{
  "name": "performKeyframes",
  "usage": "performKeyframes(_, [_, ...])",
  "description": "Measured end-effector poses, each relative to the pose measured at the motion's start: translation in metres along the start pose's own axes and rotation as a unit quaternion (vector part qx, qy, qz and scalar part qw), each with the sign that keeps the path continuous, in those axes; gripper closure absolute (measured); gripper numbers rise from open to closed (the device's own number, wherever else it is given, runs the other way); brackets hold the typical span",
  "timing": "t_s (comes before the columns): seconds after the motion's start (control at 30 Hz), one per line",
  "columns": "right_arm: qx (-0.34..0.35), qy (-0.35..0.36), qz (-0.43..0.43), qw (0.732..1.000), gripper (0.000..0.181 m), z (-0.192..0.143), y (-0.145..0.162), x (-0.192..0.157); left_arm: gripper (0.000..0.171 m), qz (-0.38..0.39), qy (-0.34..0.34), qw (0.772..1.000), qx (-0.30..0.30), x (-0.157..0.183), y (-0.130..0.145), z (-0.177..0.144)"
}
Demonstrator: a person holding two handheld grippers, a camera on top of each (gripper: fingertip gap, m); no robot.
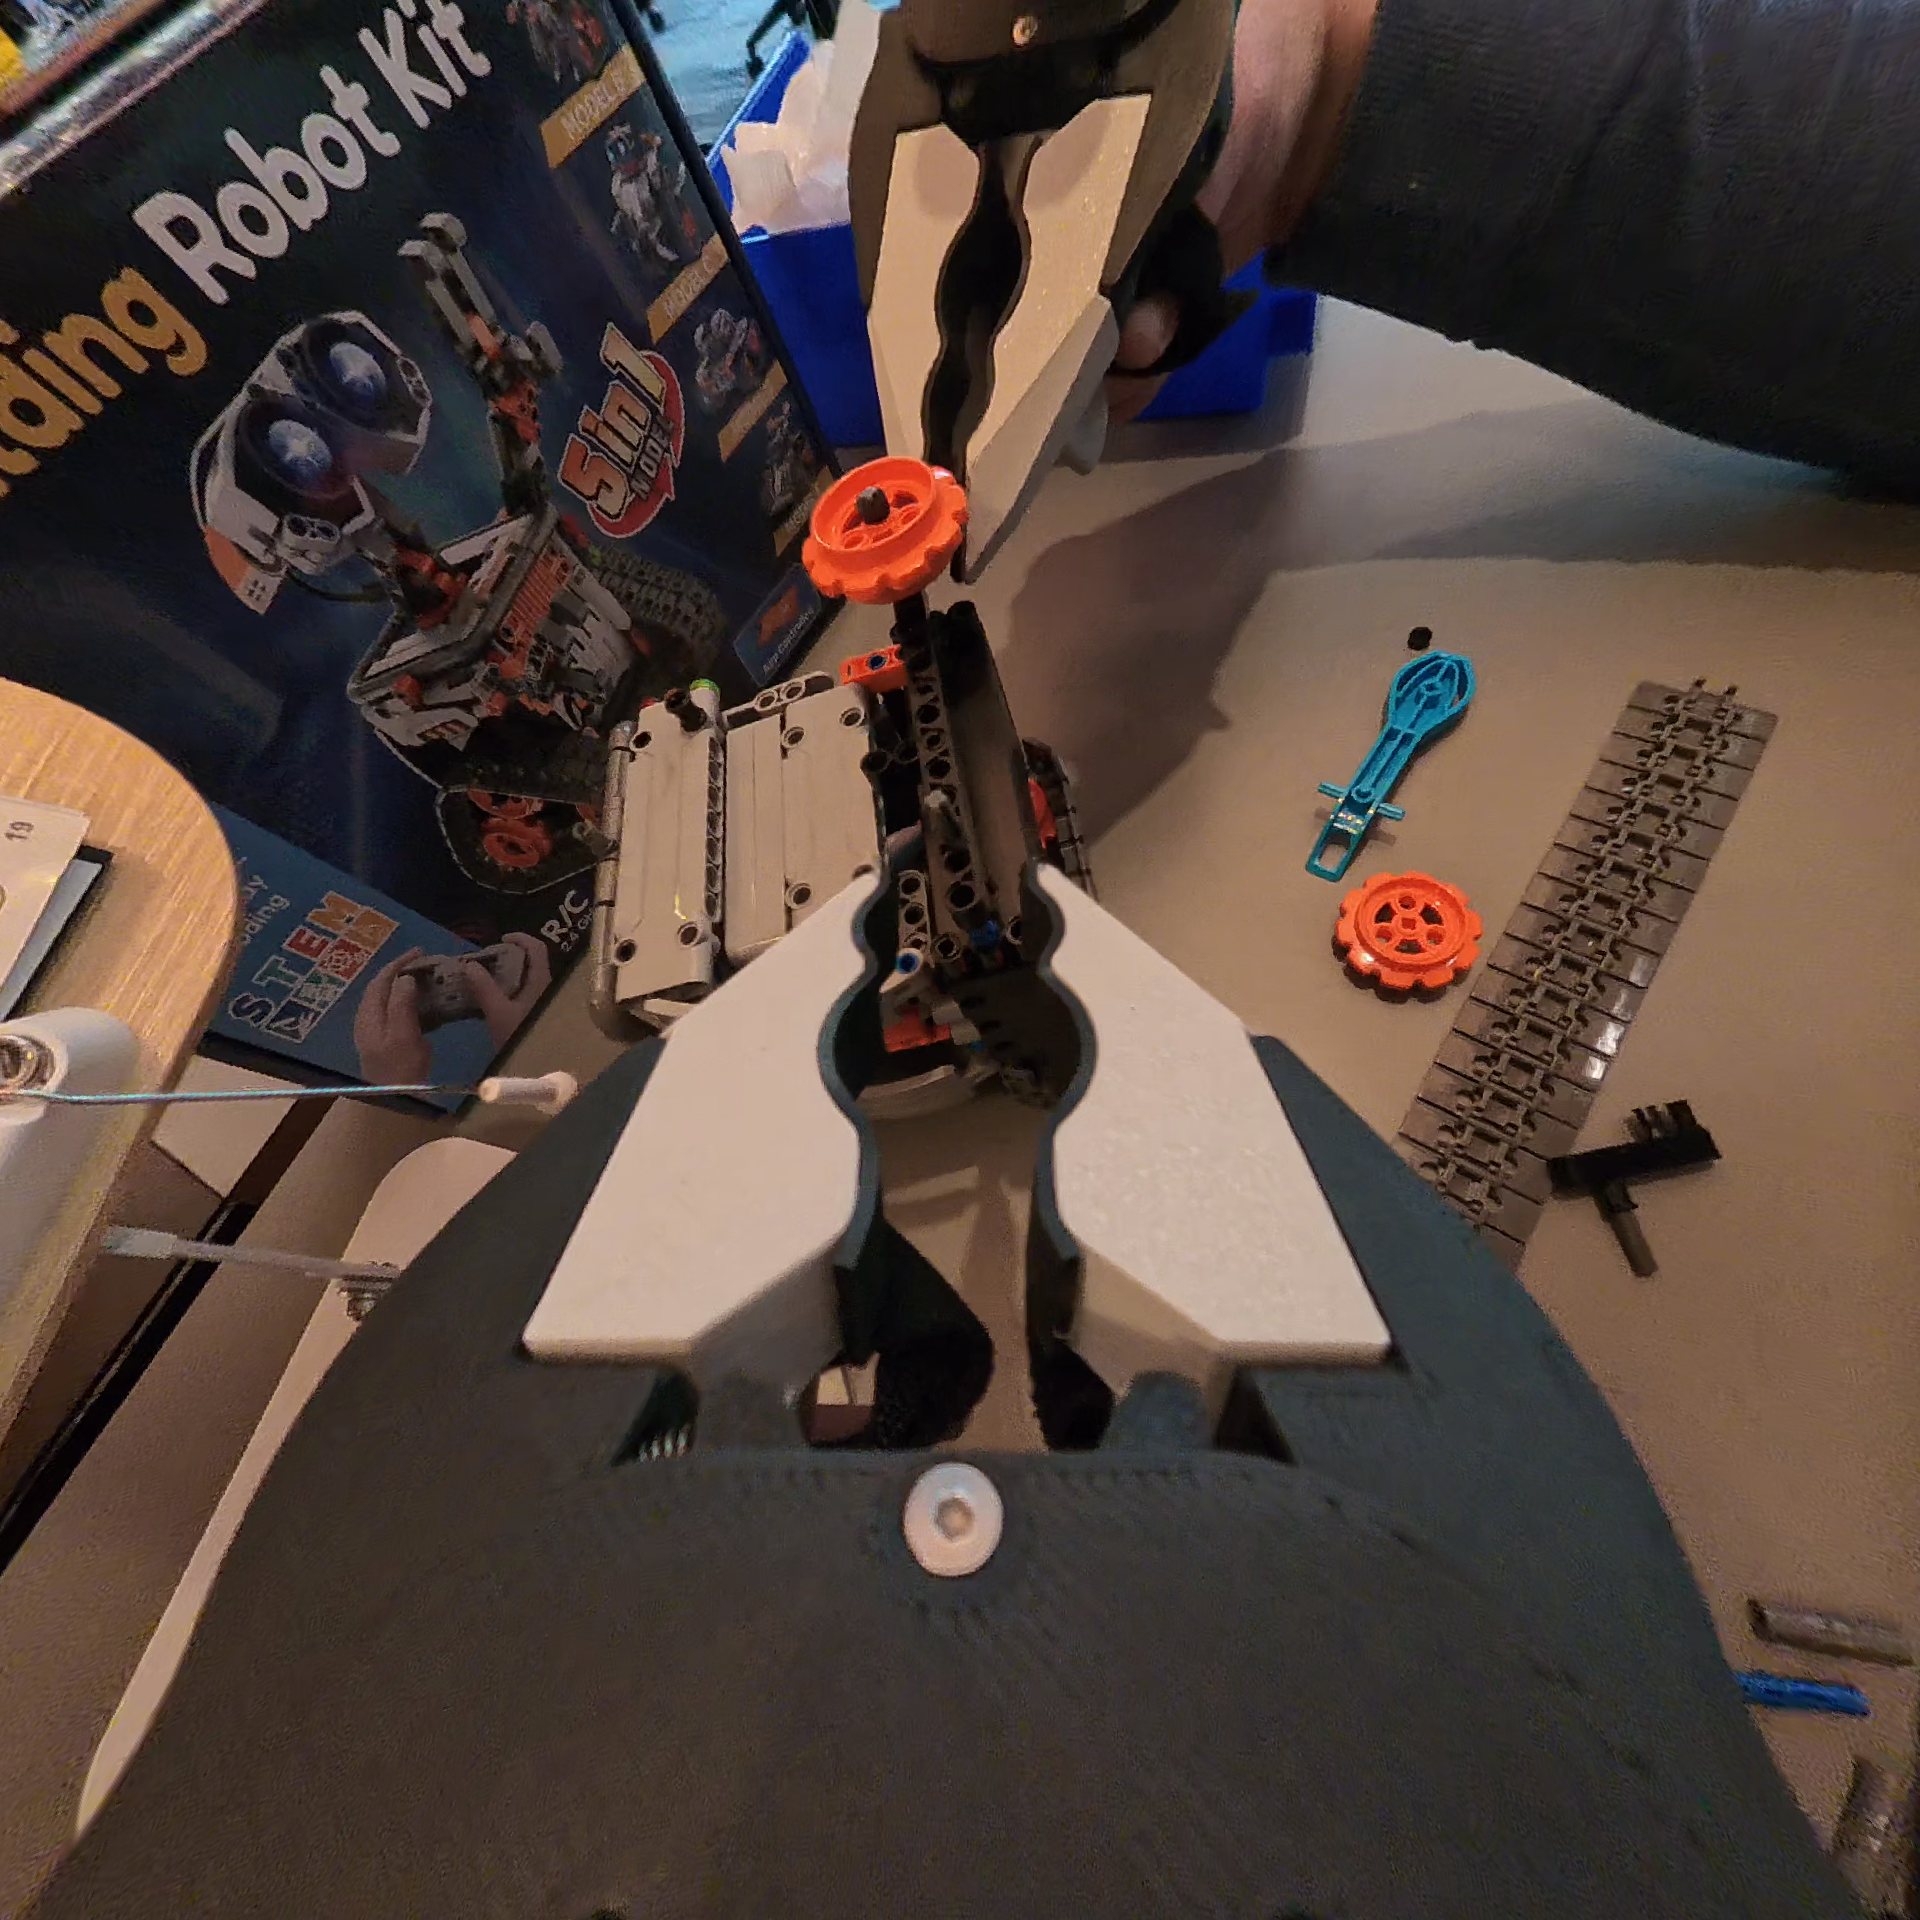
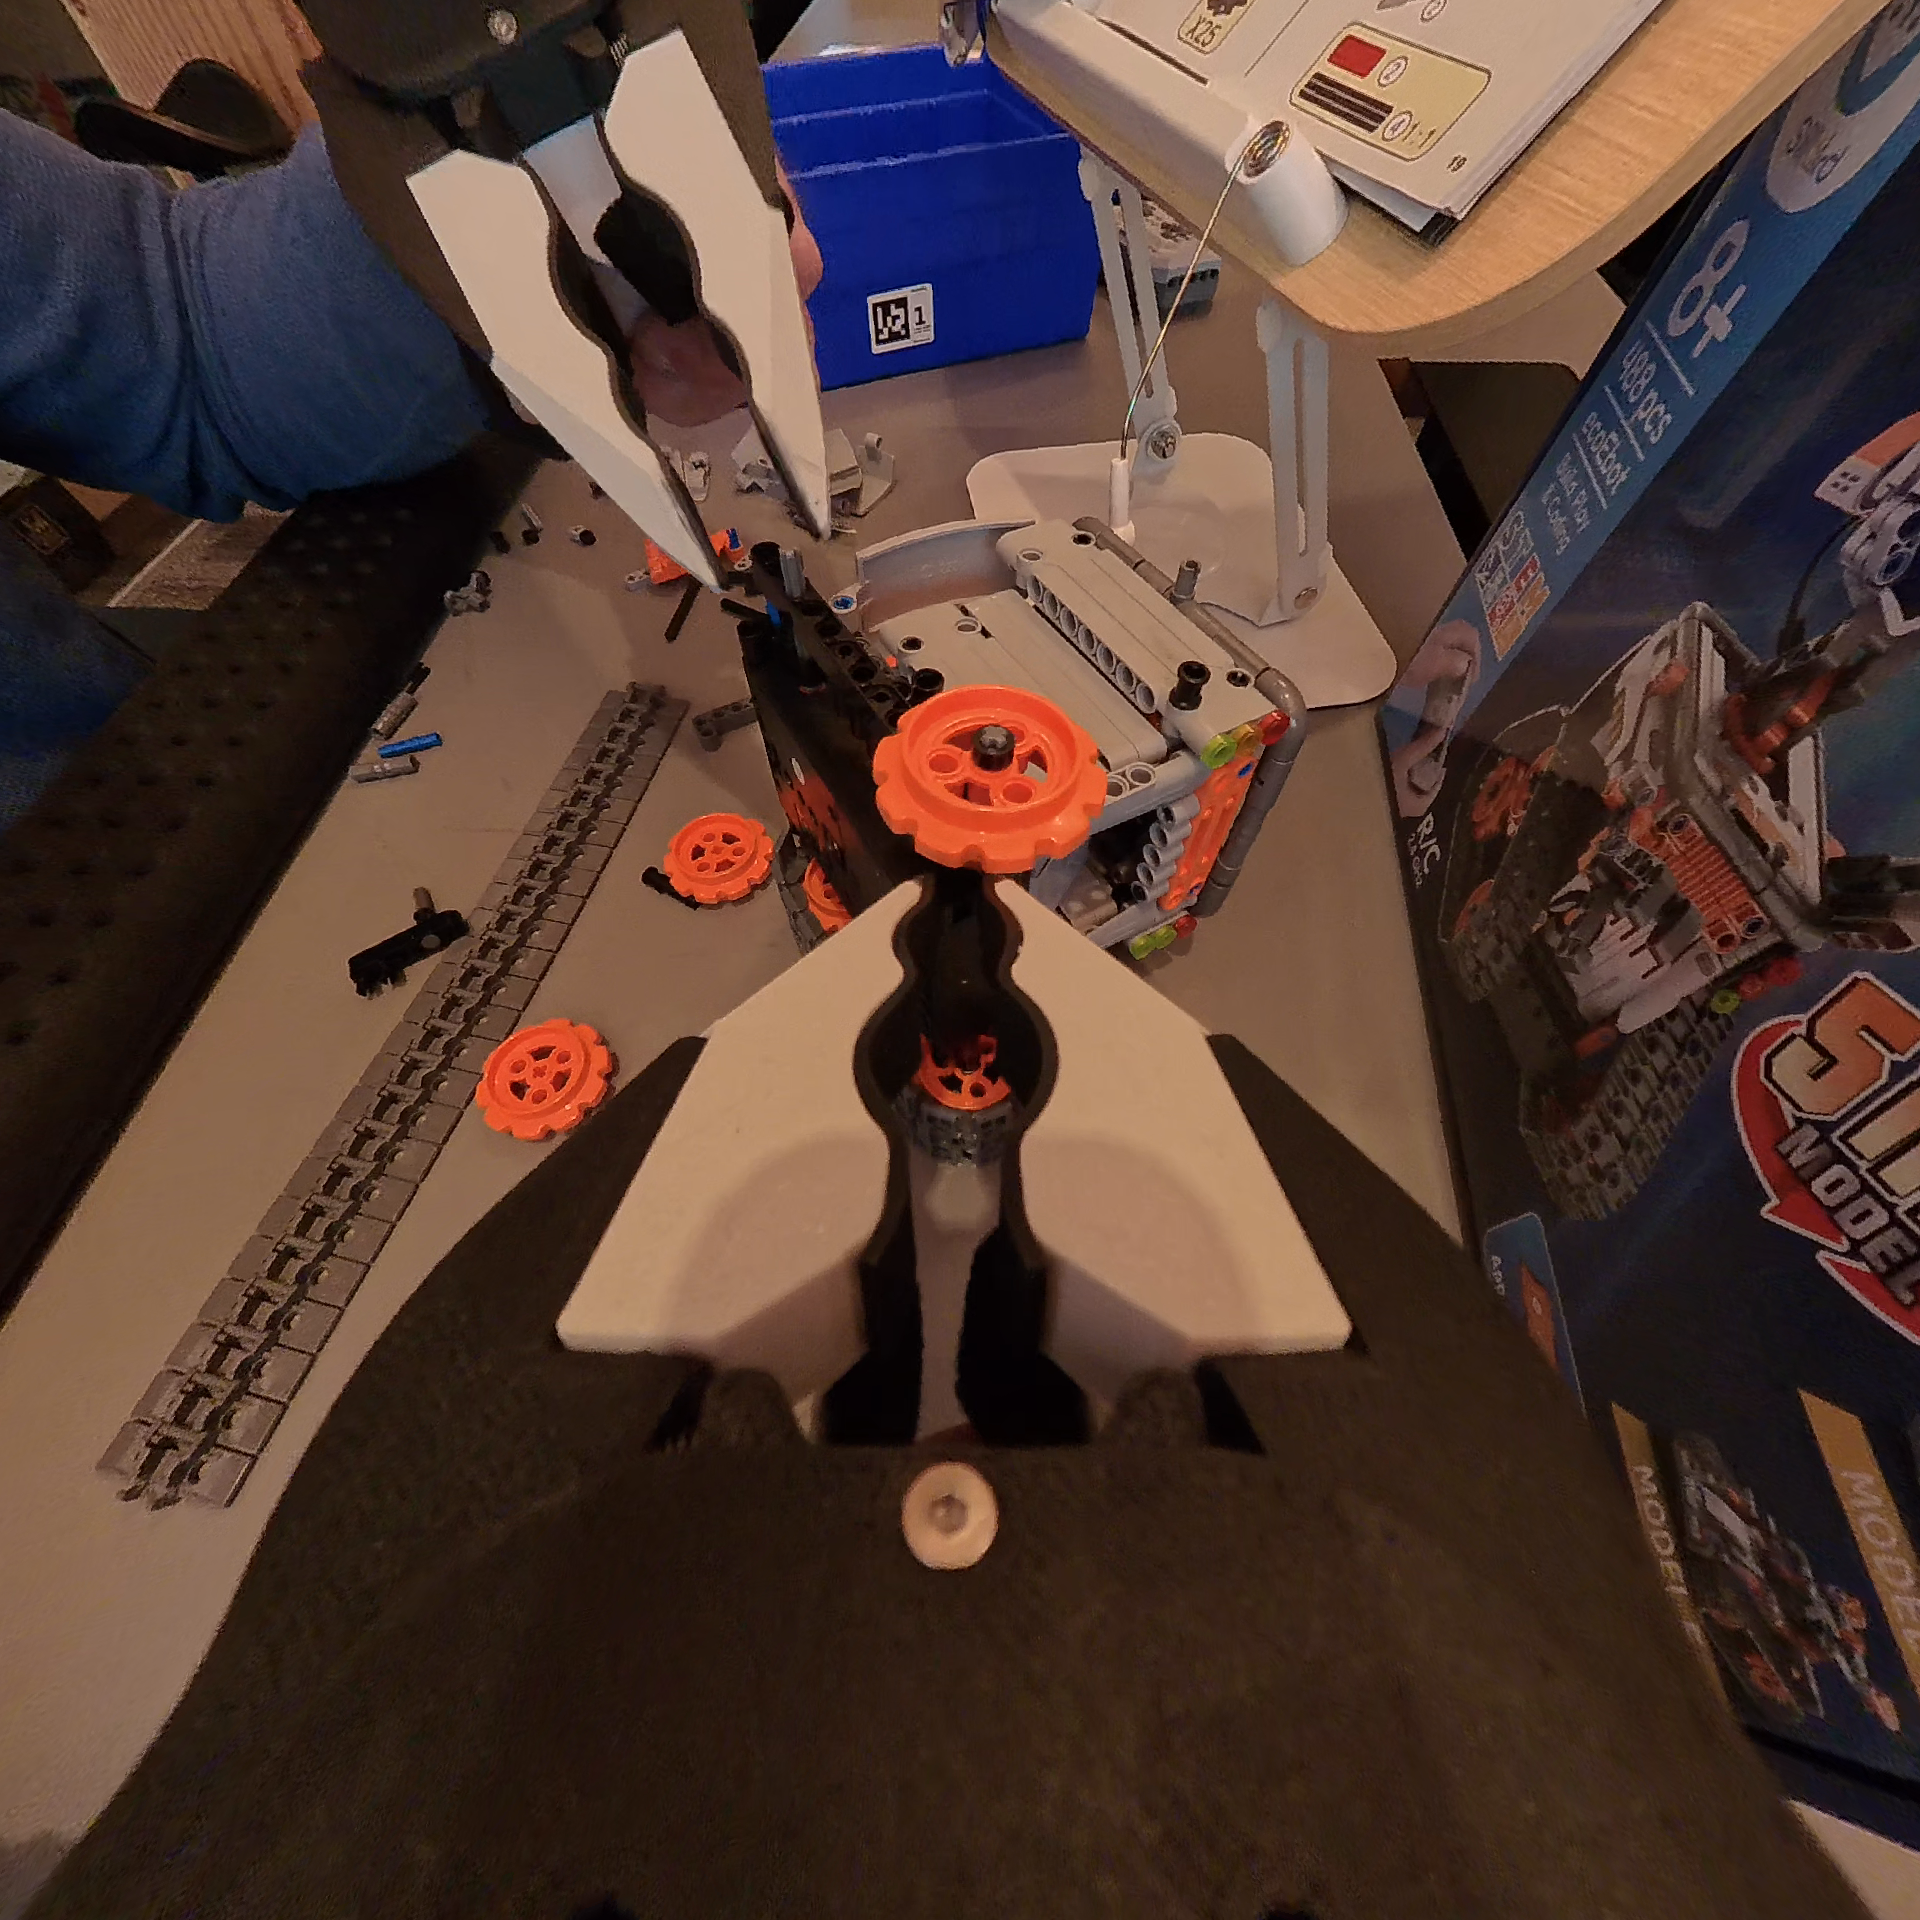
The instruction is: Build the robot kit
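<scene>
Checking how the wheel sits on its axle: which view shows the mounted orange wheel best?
The right wrist view: the orange wheel faces the camera, large, hub and axle tip clear. The left wrist view shows it smaller, farther off, beside the right tongs.

Model [image 1: 748, 831] at table [image 1: 1558, 499] centre, wheel [image 1: 883, 530] atop its axle. In left wrist view: box [image 1: 343, 499] far left behind model; tool [image 1: 1392, 758], spare wheel [image 1: 1408, 933] and track [image 1: 1590, 956] to the right; bin [image 1: 821, 312] far behind; stand [image 2: 1226, 540] near left.
</scene>
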State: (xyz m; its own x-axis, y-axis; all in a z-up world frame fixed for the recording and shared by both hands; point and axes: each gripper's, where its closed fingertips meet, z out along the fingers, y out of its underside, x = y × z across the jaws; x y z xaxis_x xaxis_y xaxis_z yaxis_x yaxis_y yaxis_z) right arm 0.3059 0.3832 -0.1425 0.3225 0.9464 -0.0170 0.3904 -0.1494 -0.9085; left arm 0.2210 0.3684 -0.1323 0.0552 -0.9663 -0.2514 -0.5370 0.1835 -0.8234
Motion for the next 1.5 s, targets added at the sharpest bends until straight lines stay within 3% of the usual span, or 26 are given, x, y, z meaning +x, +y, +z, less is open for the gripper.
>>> performKeyframes(0.13, [-0.003,-0.004,0.001,1.000,0.177,0.000,0.001,-0.001,0.163,0.002,-0.004,1.000,-0.012,0.001,0.006,0.006])
performKeyframes(0.73, [-0.039,0.047,-0.038,0.997,0.167,-0.018,-0.003,0.003,0.163,0.000,0.000,1.000,-0.006,0.002,0.005,0.008])
performKeyframes(0.93, [-0.016,0.088,-0.113,0.990,0.168,-0.036,-0.041,-0.009,0.163,0.006,-0.005,1.000,-0.009,0.001,0.004,0.008])
performKeyframes(1.03, [-0.026,0.087,-0.157,0.983,0.169,-0.017,-0.056,-0.024,0.163,0.007,-0.006,1.000,-0.009,0.001,0.005,0.009])
performKeyframes(1.23, [-0.117,0.094,-0.208,0.967,0.167,0.044,-0.041,-0.027,0.164,0.005,0.004,1.000,0.016,0.003,0.003,0.011])
performKeyframes(1.33, [-0.109,0.083,-0.201,0.970,0.164,0.052,-0.041,-0.026,0.164,0.015,0.000,1.000,0.016,0.003,0.006,0.012])
performKeyframes(1.5, [-0.117,0.090,-0.221,0.964,0.175,0.050,-0.041,-0.027,0.160,0.033,0.000,0.999,0.016,0.004,0.008,0.009])
